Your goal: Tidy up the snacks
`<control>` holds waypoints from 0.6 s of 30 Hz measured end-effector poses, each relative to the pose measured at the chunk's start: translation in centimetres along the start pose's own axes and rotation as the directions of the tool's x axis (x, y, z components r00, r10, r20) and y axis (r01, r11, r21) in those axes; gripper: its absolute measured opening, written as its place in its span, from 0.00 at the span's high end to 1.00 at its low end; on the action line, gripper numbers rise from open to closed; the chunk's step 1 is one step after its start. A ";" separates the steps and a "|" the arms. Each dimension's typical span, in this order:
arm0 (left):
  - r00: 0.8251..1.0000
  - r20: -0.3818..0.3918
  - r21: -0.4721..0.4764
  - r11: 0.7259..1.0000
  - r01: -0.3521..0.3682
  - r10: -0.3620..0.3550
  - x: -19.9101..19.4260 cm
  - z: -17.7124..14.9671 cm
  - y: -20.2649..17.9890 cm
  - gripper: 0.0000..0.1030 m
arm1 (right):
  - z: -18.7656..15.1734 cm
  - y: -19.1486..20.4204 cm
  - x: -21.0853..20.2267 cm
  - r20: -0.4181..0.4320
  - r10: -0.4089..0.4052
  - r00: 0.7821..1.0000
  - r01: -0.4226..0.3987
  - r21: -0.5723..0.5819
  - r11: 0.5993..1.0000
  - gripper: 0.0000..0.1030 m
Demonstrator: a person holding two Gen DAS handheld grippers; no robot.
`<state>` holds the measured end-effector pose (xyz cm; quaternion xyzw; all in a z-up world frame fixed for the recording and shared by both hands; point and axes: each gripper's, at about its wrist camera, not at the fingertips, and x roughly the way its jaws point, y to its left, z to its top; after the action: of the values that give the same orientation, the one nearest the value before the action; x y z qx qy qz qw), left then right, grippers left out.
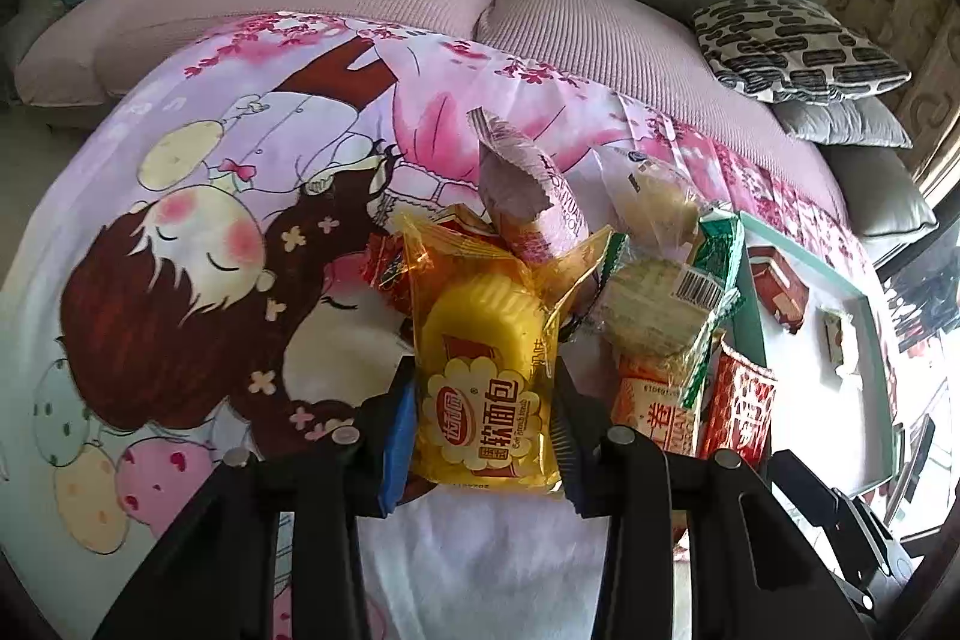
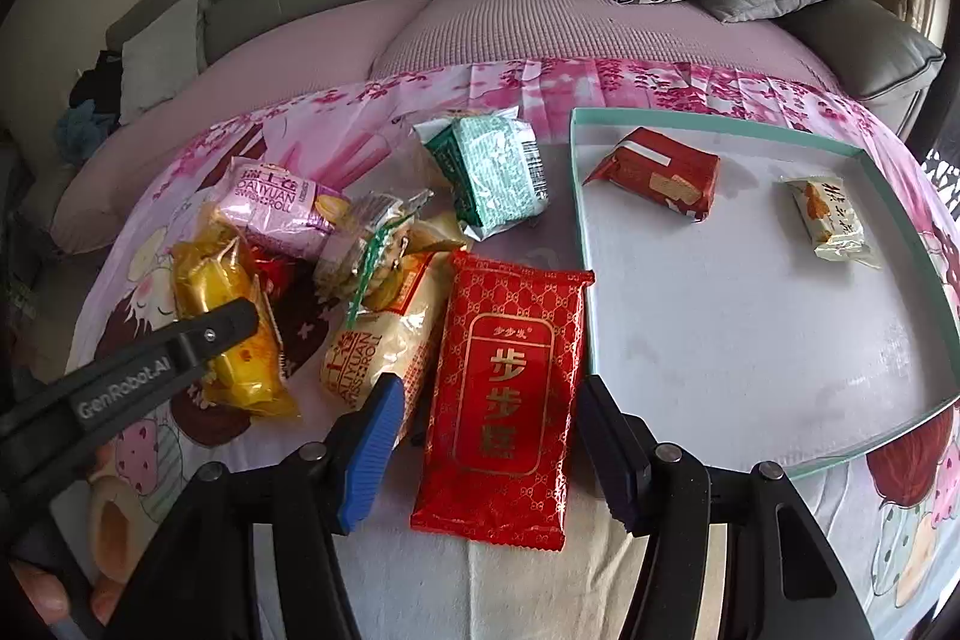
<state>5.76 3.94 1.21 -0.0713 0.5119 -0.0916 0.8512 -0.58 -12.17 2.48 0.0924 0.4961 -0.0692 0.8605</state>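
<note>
Now the left claw (image 1: pixel 485 424) is gripping the yellow bread packet (image 1: pixel 480 370) in the snack pile; the right claw (image 2: pixel 489 436) is clasping the red packet (image 2: pixel 504 400). Next, probably lifting both into the tray (image 2: pixel 720 340).

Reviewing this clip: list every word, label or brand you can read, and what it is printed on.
"GenRobot.AI": left tool's arm.
"DALIYUAN SWISS ROLL": pink packet.
"DALIYUAN SWISS ROLL": pale roll packet.
"步步": red packet; third character unclear.
"软面包": yellow bread packet.
Barcode digits, small tray packets: too small to read.
</note>
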 end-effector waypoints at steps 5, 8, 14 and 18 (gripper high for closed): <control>0.999 -0.041 0.024 1.000 0.005 -0.004 0.4 -0.5 -0.6 0.60 | -0.2 -0.1 0.5 -0.024 0.009 1.000 -0.009 0.001 1.000 0.39; 0.999 -0.045 0.040 0.999 0.003 -0.002 0.5 -0.7 -1.0 0.60 | -0.3 0.0 0.7 -0.030 0.007 1.000 -0.007 0.000 1.000 0.39; 0.999 -0.047 0.037 0.999 0.014 -0.013 0.4 -0.8 -0.9 0.60 | -0.3 -0.4 0.8 -0.040 -0.010 0.999 0.010 0.000 1.000 0.45; 0.999 -0.045 0.042 0.999 0.011 -0.009 0.2 -0.8 -1.0 0.60 | -0.4 -0.5 0.8 -0.048 -0.013 0.999 0.013 -0.003 1.000 0.46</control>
<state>5.09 2.90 0.85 -0.0540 0.5283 -0.1083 0.8404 -0.64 -12.58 1.52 0.0895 0.5171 -0.0718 0.8482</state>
